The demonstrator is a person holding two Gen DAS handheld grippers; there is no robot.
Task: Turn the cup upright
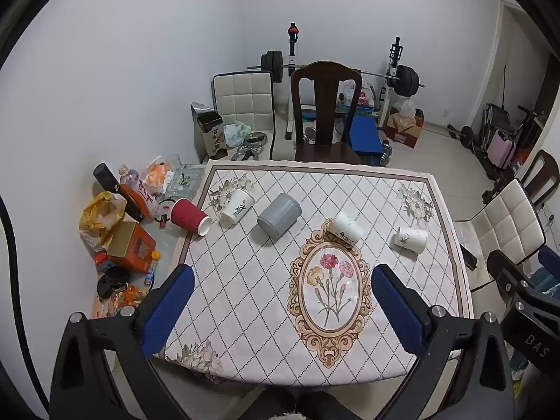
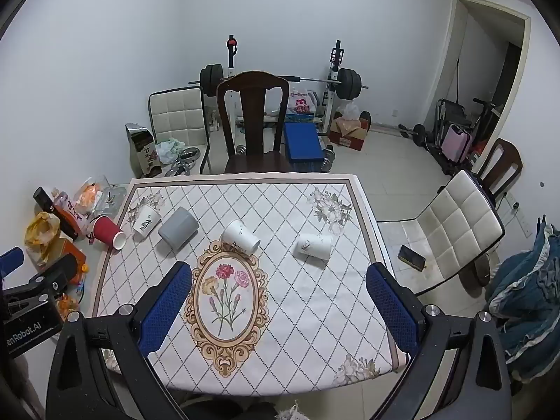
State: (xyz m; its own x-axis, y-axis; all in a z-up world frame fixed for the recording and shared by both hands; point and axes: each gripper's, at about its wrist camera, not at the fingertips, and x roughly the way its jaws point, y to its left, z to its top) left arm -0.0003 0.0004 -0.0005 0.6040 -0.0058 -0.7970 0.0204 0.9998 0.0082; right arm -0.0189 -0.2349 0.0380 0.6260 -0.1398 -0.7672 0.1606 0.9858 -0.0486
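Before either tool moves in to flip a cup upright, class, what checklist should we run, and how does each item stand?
1. Left tool open: ok.
2. Right tool open: ok.
3. Both tools empty: ok.
4. Cups upright: not ok; red cup, grey cup and three white cups all lie on their sides.
5. Nearest white cup has free space around it: ok.
6. Cups empty inside: cannot tell.

On the table I count five cups lying on their sides: one red paper cup (image 1: 189, 216); one grey cup (image 1: 279, 215); three white cups (image 1: 237, 207) (image 1: 345, 228) (image 1: 411, 239); two dark wooden chairs (image 1: 325, 112) (image 1: 544, 171); two white padded chairs (image 1: 244, 99) (image 1: 504, 224).
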